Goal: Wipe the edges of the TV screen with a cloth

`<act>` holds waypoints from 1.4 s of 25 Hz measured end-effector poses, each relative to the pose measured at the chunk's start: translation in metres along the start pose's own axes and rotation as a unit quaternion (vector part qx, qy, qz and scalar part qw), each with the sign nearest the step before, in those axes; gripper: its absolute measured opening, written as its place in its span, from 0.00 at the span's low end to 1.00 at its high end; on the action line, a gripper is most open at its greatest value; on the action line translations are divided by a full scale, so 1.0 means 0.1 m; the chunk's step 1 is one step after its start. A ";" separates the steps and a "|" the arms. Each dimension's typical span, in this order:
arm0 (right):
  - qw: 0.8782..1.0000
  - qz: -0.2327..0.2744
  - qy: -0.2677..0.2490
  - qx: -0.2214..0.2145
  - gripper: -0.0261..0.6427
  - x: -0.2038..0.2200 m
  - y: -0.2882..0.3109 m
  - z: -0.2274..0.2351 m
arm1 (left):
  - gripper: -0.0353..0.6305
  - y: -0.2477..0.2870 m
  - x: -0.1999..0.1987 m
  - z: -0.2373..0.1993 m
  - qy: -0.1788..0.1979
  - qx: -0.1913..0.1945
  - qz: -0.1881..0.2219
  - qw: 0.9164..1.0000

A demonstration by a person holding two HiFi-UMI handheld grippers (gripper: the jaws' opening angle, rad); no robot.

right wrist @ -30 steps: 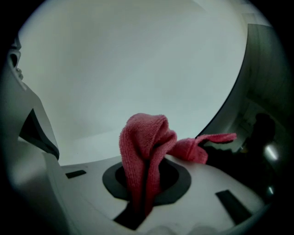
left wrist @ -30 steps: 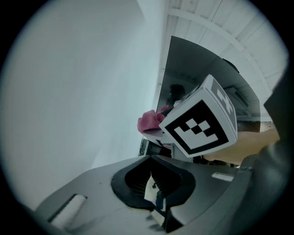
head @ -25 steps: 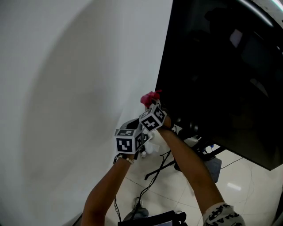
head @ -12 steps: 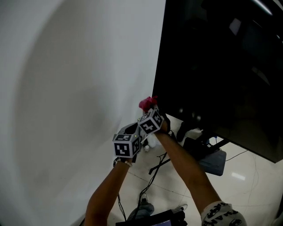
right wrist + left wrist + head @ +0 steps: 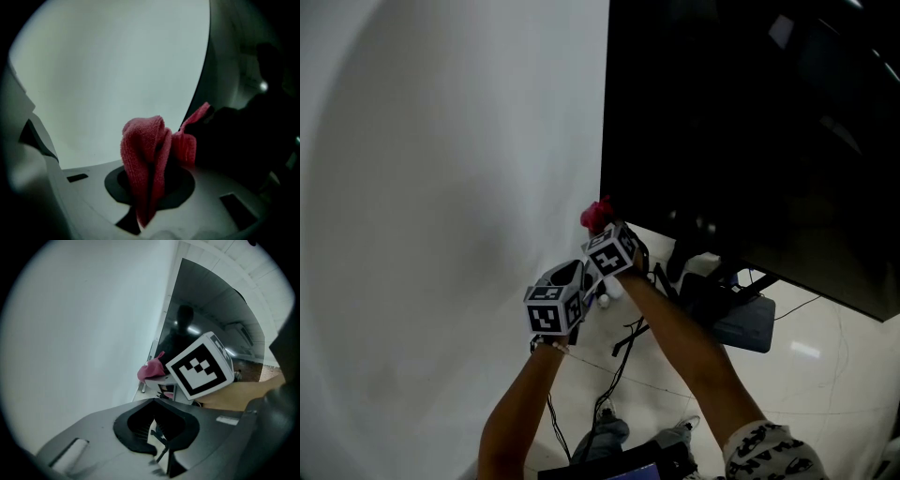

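The big black TV screen (image 5: pixel 750 141) fills the upper right of the head view. A red cloth (image 5: pixel 597 216) is pressed against its lower left corner. My right gripper (image 5: pixel 601 231) is shut on that cloth, with its marker cube just below. In the right gripper view the red cloth (image 5: pixel 143 150) bunches up out of the right gripper (image 5: pixel 149 187) and touches the dark TV edge (image 5: pixel 201 112). My left gripper (image 5: pixel 575 274) hangs just below and left of the right one, apart from the TV. The left gripper (image 5: pixel 154 434) looks shut and holds nothing.
A plain white wall (image 5: pixel 441 187) runs along the left, close to the TV's edge. Below the TV are black cables (image 5: pixel 619 361), a stand leg and a dark grey flat thing (image 5: pixel 741 323) on the pale tiled floor (image 5: pixel 825 375).
Both grippers and the cloth have drifted slightly left and down in the head view. The cloth stays at the TV's lower left corner, still held by the right gripper.
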State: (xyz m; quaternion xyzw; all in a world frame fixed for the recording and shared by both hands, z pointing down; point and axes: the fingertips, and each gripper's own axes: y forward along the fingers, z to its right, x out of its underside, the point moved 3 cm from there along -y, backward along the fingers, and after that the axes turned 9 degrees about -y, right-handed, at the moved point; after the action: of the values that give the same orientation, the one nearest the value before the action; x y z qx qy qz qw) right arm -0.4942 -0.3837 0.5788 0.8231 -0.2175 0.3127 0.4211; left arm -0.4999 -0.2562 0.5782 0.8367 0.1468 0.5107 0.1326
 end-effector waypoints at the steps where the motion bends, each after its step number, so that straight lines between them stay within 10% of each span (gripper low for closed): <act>1: 1.000 0.003 0.017 -0.006 0.12 0.01 -0.01 0.01 | 0.04 0.01 0.03 -0.01 -0.003 -0.001 -0.002 1.000; 10: 0.994 0.001 0.108 0.003 0.12 0.43 -0.22 0.15 | 0.04 0.02 0.13 0.16 0.000 0.013 -0.011 1.000; 20: 0.959 0.010 0.283 0.002 0.12 1.07 -0.77 0.54 | 0.04 0.12 0.21 0.62 0.005 0.050 -0.033 0.998; 35: 0.929 0.005 0.369 -0.006 0.12 2.14 -1.63 1.05 | 0.04 0.59 0.49 1.90 0.053 0.126 -0.059 0.989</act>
State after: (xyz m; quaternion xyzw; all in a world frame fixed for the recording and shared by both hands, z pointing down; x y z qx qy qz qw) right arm -0.2060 -0.4009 0.5899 0.6458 -0.0526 0.5952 0.4754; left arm -0.3017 -0.3055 0.5561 0.8083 0.2662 0.5230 0.0484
